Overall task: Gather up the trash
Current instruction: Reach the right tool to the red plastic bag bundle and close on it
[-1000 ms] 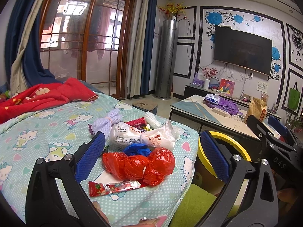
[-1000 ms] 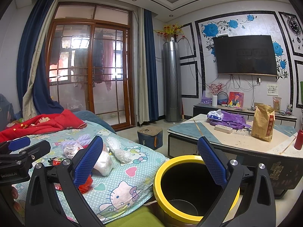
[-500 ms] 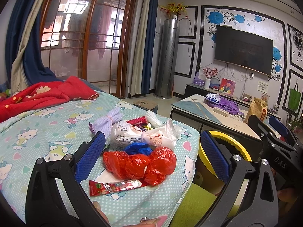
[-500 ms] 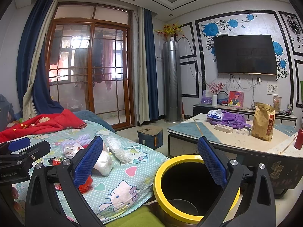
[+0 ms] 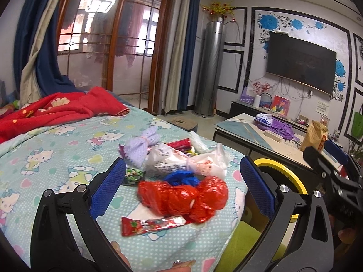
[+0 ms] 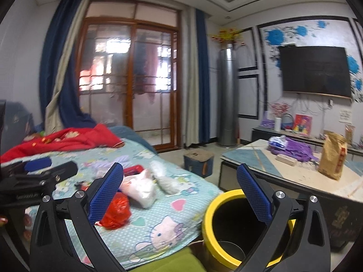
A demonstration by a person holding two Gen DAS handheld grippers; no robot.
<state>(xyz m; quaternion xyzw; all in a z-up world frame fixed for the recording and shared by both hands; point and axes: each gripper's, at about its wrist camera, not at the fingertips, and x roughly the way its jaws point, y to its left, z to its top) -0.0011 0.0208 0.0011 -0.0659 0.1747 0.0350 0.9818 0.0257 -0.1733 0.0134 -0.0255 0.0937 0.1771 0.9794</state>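
The left gripper (image 5: 181,189) hangs over the near end of the bed with its jaws spread wide and nothing between them; the right gripper (image 6: 180,196) is just as wide and empty, poised between the bed edge and the yellow-rimmed bin (image 6: 223,206) that stands on the floor just beside the mattress. Nearest on the Hello Kitty bedsheet (image 5: 45,158) lies a red snack wrapper (image 5: 152,224), flat and glossy; likely slippery and featherlight, best pinched across its short width. Touching it from behind is a knotted red plastic bag (image 5: 183,198), crumpled and soft; it should compress readily, so a grip on the bunched middle looks safest. A blue plastic scrap (image 5: 181,178) peeks out behind that; then a white printed plastic bag (image 5: 188,161), puffy and yielding, probably easiest taken at its twisted neck. Farther still sit a lilac yarn bundle (image 5: 141,147), a red tube-shaped packet (image 5: 179,144) and a clear crumpled bag (image 6: 165,179); all look light and none fragile.
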